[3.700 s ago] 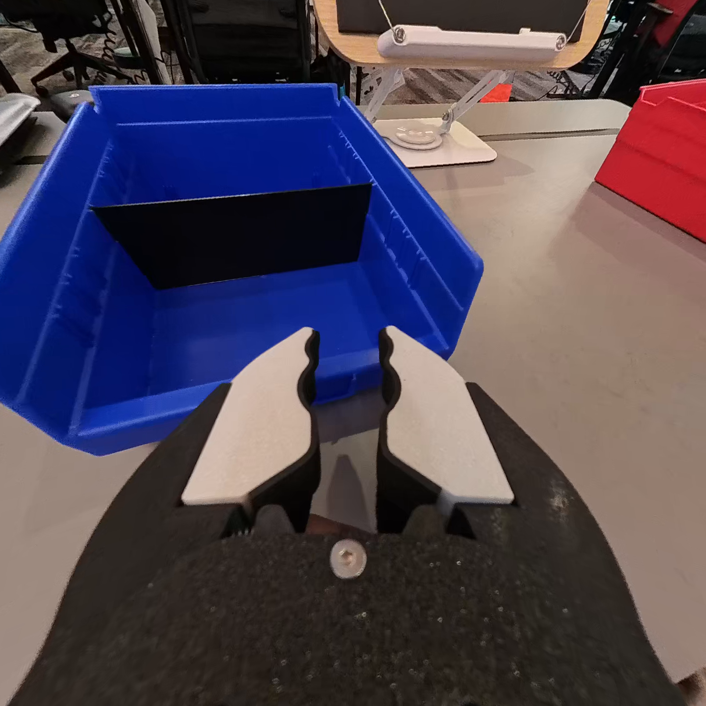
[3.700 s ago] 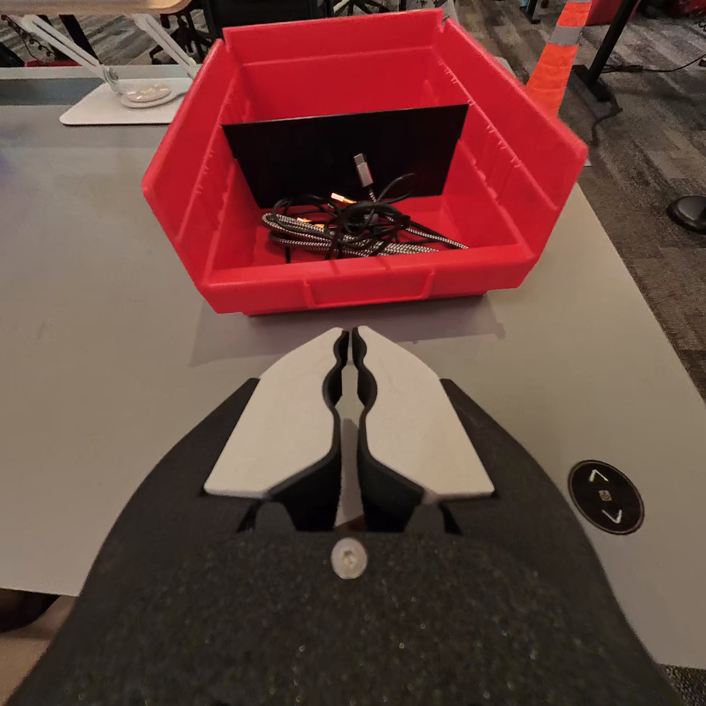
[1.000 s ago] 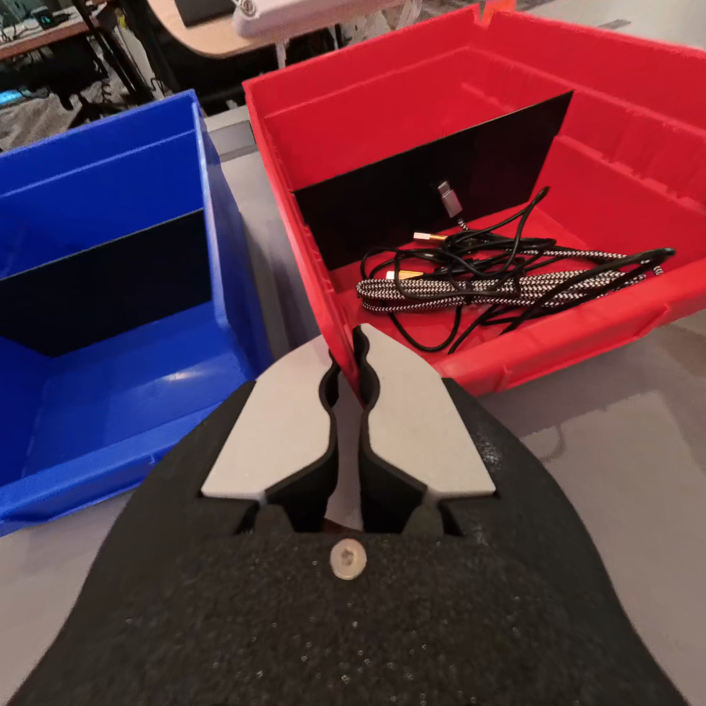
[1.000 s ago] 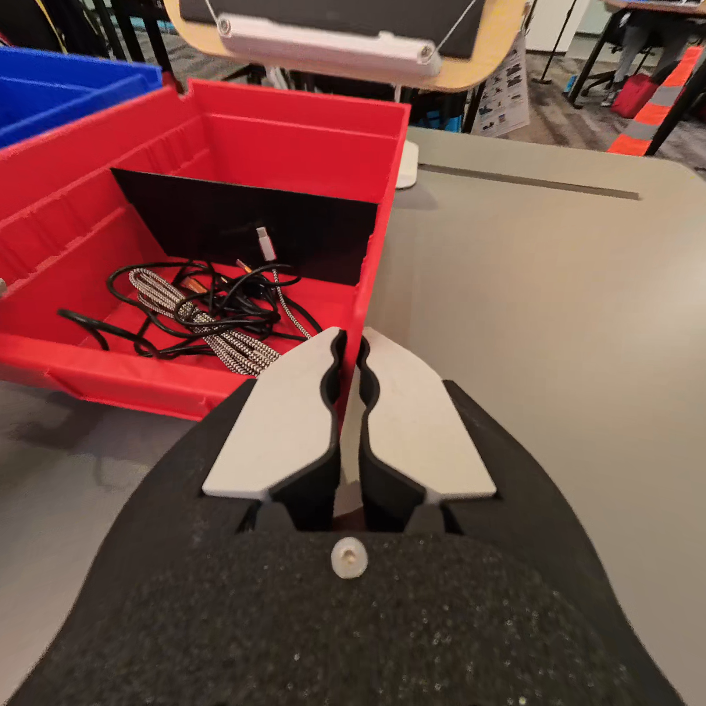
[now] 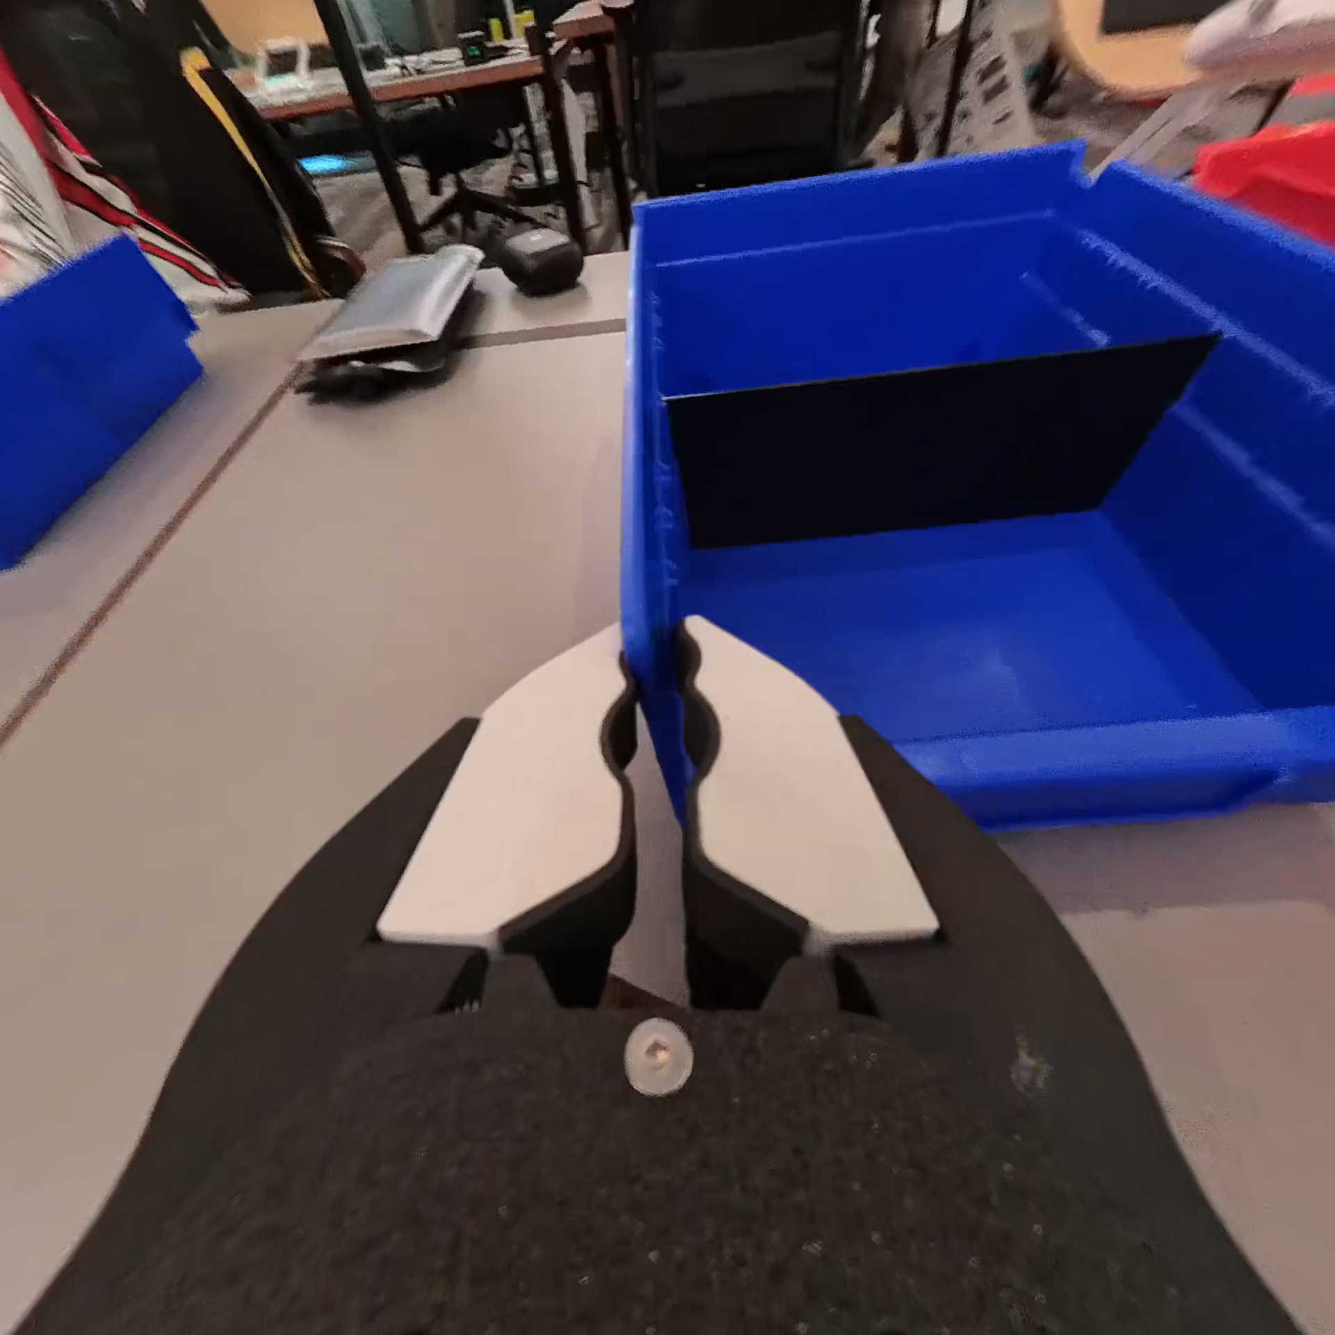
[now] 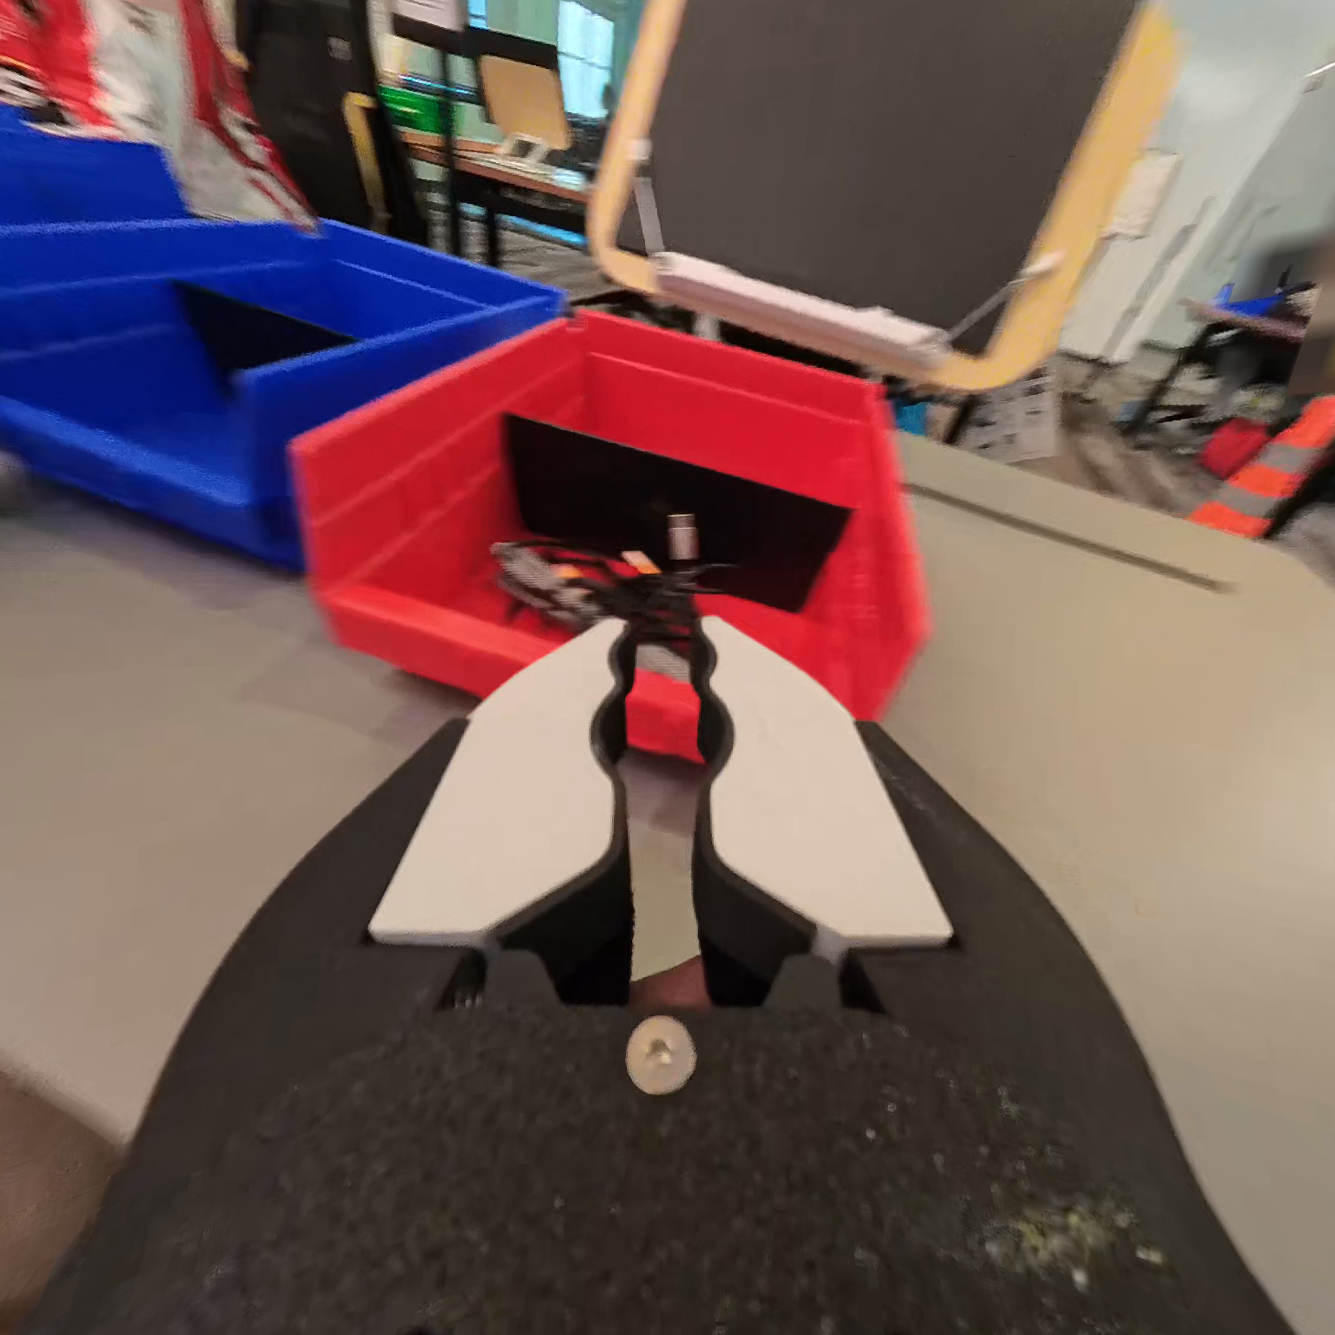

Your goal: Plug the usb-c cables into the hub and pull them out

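We start from the cables (image 6: 614, 585): a dark tangle with a braided strand and a couple of metal plugs, lying in the front compartment of the red bin (image 6: 404, 498), in the middle of the right wrist view. One plug (image 6: 679, 536) stands up out of the heap against the black divider (image 6: 722, 506). No hub shows in either view.

The relation that matters, we judge, is that the tangle lies straight ahead of the right gripper (image 6: 659, 636), just above its fingertips in the frame and beyond the bin's front wall. The heap runs roughly left to right across the frame, while the raised plug's long axis is near vertical. The right gripper's fingers stand a narrow way apart and hold nothing. It is plainly the nearer one.

The left gripper (image 5: 654, 639) faces elsewhere: its view shows the blue bin (image 5: 1083, 751) at right, front compartment bare, and only a blurred edge of red at the upper right corner. The blue bin's left wall runs between its fingers, which are close together, but we cannot tell whether they pinch it.

Against the views a second ago, the right gripper was beside the red bin's right wall with fingers nearly closed; now it faces the bin's front and its gap is wider. The left view then showed the red bin and cables at right; now it shows the blue bin and the grey table (image 5: 325, 578).
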The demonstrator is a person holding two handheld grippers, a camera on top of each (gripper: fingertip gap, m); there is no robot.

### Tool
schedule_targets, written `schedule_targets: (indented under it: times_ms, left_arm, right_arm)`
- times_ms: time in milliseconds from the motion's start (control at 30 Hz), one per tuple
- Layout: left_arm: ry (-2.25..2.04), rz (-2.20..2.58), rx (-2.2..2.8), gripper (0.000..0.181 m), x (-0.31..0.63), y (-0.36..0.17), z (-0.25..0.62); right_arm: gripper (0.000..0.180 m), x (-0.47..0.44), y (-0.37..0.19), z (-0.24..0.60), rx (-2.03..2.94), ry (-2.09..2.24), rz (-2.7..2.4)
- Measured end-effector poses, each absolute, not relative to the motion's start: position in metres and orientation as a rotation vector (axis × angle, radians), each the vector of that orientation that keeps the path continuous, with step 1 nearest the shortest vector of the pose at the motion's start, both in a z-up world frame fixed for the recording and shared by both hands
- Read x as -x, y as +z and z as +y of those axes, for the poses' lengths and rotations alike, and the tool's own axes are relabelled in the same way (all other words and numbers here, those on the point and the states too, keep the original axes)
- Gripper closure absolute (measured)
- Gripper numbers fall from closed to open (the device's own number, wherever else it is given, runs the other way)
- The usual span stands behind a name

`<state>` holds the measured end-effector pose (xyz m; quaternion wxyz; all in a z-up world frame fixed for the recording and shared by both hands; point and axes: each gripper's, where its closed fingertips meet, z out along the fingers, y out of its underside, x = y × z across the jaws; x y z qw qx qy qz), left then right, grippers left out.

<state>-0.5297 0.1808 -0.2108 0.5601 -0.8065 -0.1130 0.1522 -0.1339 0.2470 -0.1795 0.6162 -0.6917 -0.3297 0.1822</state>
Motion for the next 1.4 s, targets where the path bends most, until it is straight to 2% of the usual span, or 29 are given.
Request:
schedule_targets:
  times_ms: [67, 200, 300, 400, 467, 600, 833, 967, 1133, 1233, 1400]
  left_arm:
    - [0.410, -0.257, 1.931, 0.174, 0.531, -0.211, 0.180]
    - [0.190, -0.373, 1.972, 0.178, 0.514, -0.214, 0.168]
    - [0.221, -0.386, 2.030, 0.178, 0.503, -0.214, 0.143]
    - [0.183, -0.420, 2.030, 0.178, 0.492, -0.215, 0.126]
    - [0.182, -0.427, 2.049, 0.178, 0.484, -0.215, 0.110]
    - [0.261, -0.368, 2.076, 0.177, 0.467, -0.214, 0.076]
    - [0.593, -0.264, 1.907, 0.175, 0.419, -0.159, 0.029]
    - [0.638, -0.226, 1.756, 0.175, 0.393, -0.104, 0.044]
    - [0.503, -0.076, 1.684, 0.174, 0.323, -0.066, 0.122]
    - [0.345, -0.012, 1.757, 0.174, 0.256, -0.074, 0.188]
    - [0.252, 0.199, 1.795, 0.175, 0.113, -0.098, 0.288]
  right_arm:
    - [0.167, 0.173, -0.184, 0.212, 1.614, 0.578, -0.839]
    - [0.164, 0.255, -0.187, 0.165, 1.624, 0.744, -1.034]
    - [0.147, 0.292, -0.188, 0.174, 1.716, 0.728, -0.999]
    - [0.140, 0.312, -0.202, 0.187, 1.803, 0.654, -0.945]
    - [0.144, 0.317, -0.217, 0.191, 1.852, 0.570, -0.922]
    - [0.174, 0.312, -0.221, 0.192, 1.886, 0.570, -0.798]
    - [0.178, 0.294, -0.174, 0.175, 1.750, 0.725, -0.785]
    - [0.178, 0.260, -0.110, 0.185, 1.590, 0.696, -0.717]
    - [0.178, 0.168, -0.057, 0.240, 1.491, 0.541, -0.584]
    - [0.178, 0.087, -0.060, 0.288, 1.518, 0.433, -0.493]
    - [0.177, -0.066, -0.108, 0.367, 1.669, 0.298, -0.306]
